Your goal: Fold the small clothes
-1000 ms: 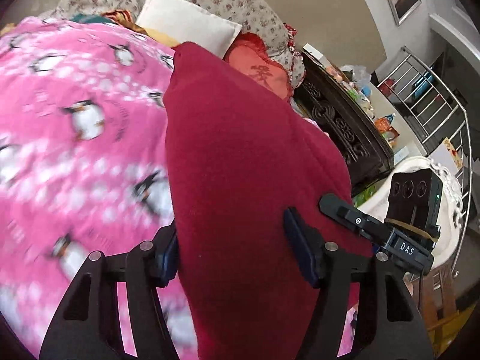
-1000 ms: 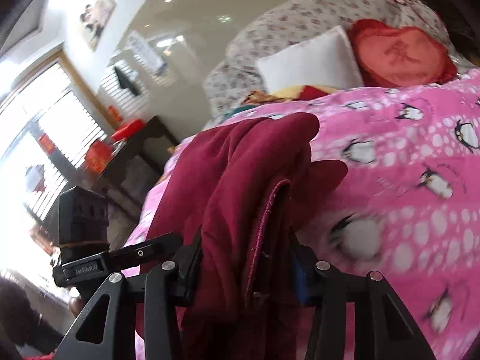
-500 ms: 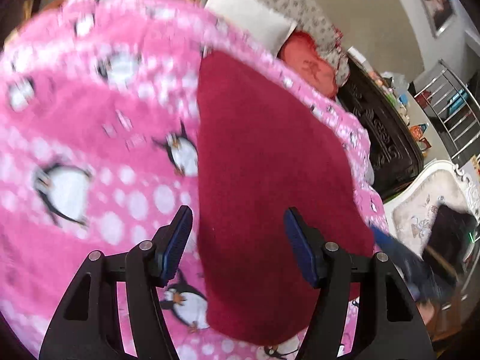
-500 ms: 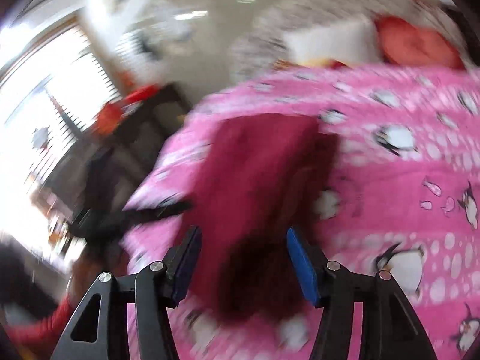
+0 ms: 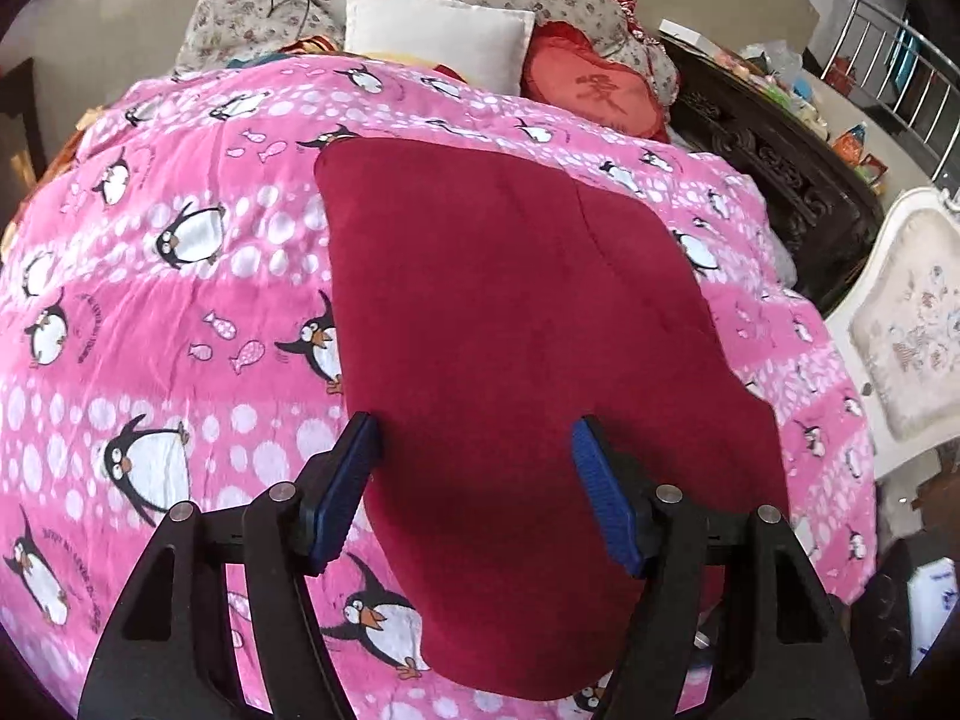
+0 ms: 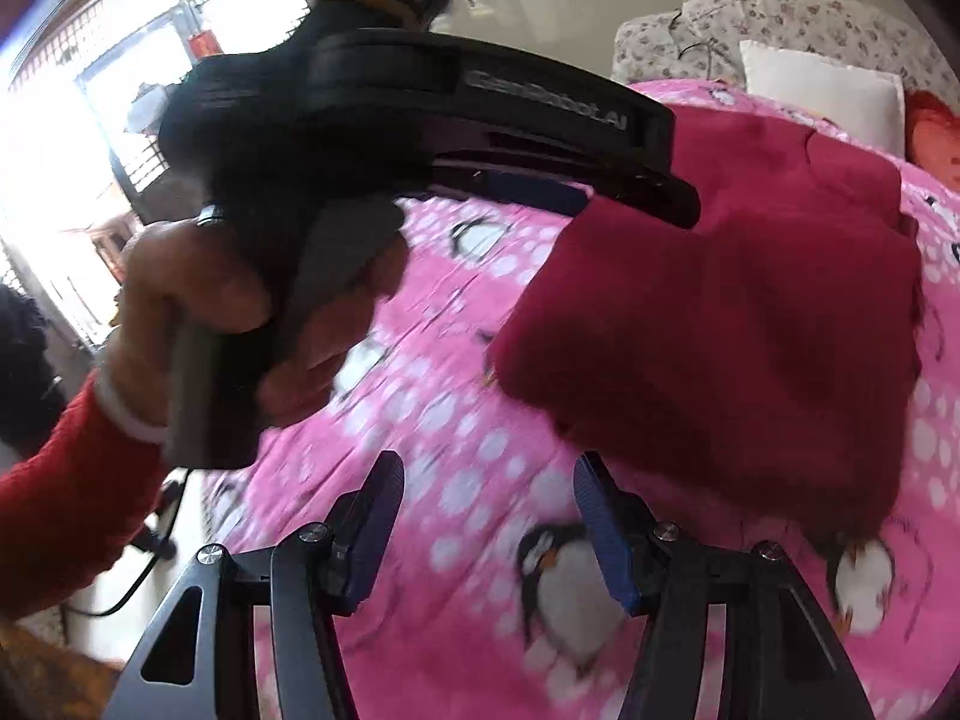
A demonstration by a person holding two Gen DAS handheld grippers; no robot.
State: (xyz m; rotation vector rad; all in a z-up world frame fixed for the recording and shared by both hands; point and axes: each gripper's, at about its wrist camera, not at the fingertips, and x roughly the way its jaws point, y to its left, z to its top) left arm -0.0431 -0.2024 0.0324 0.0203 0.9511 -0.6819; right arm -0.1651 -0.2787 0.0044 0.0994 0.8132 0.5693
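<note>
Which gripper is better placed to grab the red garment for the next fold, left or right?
Left, probably. The left gripper, jaws opening, hangs over the near end of the dark red garment on the penguin blanket. The right gripper is open over bare blanket, the garment off to its side.

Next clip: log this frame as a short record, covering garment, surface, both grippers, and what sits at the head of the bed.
garment: dark red cloth, lying flat on the bed, folded edge visible in the right wrist view
surface: pink penguin blanket
left gripper: jaws opening, pads over the near end of the cloth, not pressing it
right gripper: open, nothing between the pads, over the blanket beside the cloth
left hand: wrapped round the gripper handle, red sleeve
head of bed: white pillow, red heart cushion
</note>
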